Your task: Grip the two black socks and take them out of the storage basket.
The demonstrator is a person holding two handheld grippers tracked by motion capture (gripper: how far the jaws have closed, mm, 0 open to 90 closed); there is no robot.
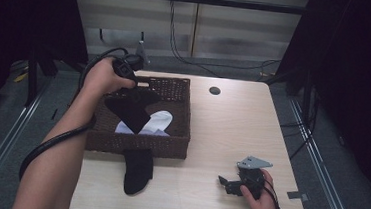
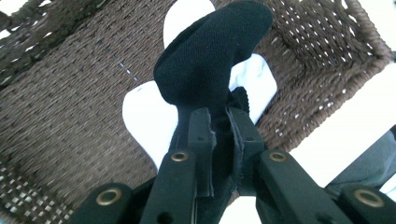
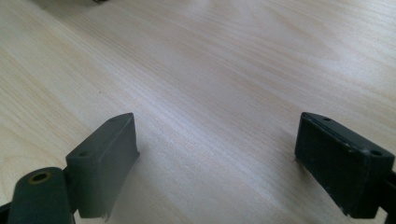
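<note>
Your left gripper (image 2: 218,122) pinches a black sock (image 2: 212,56) over the basket (image 1: 180,115); white socks (image 2: 144,116) lie inside. Your right gripper (image 3: 224,158) rests open on the desk (image 1: 232,123), near right.

Dim, dark-edged high view; brighter close views, soft blur at their near edges.

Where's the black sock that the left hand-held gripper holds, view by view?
High view: the held black sock hangs left of centre, over the wicker basket.
Left gripper view: centre, pinched between the jaws, above the basket.
Right gripper view: not in it.
Shared landmark: white socks in the basket.
</note>
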